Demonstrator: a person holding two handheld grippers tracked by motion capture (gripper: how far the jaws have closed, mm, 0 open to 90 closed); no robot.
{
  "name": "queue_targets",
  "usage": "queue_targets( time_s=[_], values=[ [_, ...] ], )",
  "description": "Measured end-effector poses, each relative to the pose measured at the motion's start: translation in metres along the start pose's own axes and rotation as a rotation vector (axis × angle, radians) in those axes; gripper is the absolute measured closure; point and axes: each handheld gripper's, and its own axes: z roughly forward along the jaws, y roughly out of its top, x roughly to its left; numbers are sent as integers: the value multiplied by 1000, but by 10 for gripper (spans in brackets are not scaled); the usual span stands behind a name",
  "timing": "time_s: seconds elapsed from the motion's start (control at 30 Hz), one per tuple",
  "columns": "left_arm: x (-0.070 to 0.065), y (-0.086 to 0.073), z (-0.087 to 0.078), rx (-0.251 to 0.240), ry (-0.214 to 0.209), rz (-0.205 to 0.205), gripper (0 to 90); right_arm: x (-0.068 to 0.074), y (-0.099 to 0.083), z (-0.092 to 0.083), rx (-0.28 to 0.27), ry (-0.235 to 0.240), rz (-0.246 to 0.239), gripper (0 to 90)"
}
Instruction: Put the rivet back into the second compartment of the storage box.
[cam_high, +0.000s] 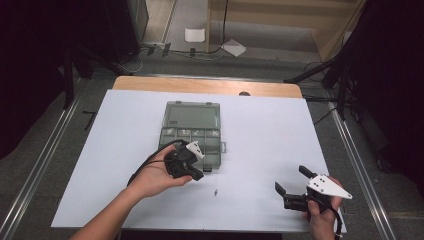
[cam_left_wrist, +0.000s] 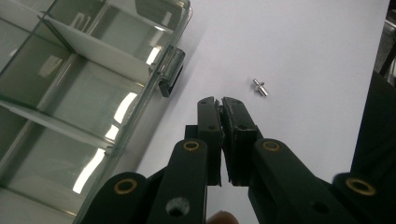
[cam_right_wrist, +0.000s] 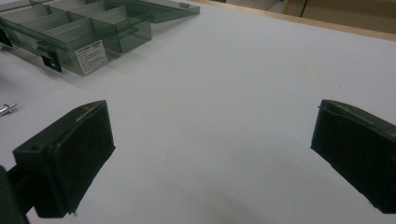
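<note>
Left gripper (cam_high: 196, 175) hides the compartment box's (cam_high: 192, 131) front corner.

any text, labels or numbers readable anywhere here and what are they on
White sticker on the front wall of the clear box: several lines of print, too small and blurred to read.
Nothing else bears legible text: the small metal pin and the white table sheet show none.

The worktop (cam_high: 125, 150) is seen whole from above in the high view, looking forward and down. Close, low looks along each pair of jaws are given by the gripper views. The compartment box (cam_high: 191, 132) and the small metal pin (cam_high: 215, 191) are shared by all three.
</note>
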Motion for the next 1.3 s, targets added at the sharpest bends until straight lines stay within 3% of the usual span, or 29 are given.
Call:
queue_targets(
  time_s=[0.57, 1.3],
  values=[
    [7, -2, -12, -17, 19, -13, 866, 1, 0, 0, 7, 3, 2, 0],
    [25, -6, -24, -33, 54, -45, 866, 1, -1, 1, 9, 2, 1, 0]
  ],
)
